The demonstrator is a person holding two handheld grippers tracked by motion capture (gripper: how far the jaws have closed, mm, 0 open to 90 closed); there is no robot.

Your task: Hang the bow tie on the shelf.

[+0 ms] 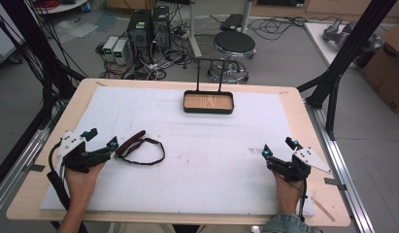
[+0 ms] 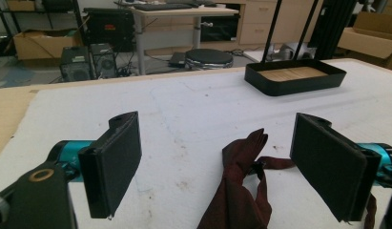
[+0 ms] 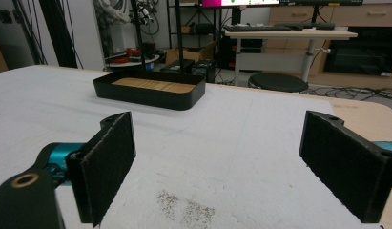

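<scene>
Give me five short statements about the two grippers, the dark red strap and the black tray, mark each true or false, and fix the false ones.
1. The left gripper is open, with the dark red strap lying between its jaws. True.
2. The right gripper is shut on the strap. False: its jaws stand wide apart over the bare white mat.
3. The black tray sits at the far side of the table, with a wood-coloured floor inside. True.
4. The strap lies inside the tray. False: it lies on the mat near the left gripper, well short of the tray.
5. A round stool stands on the floor beyond the table. True.
</scene>
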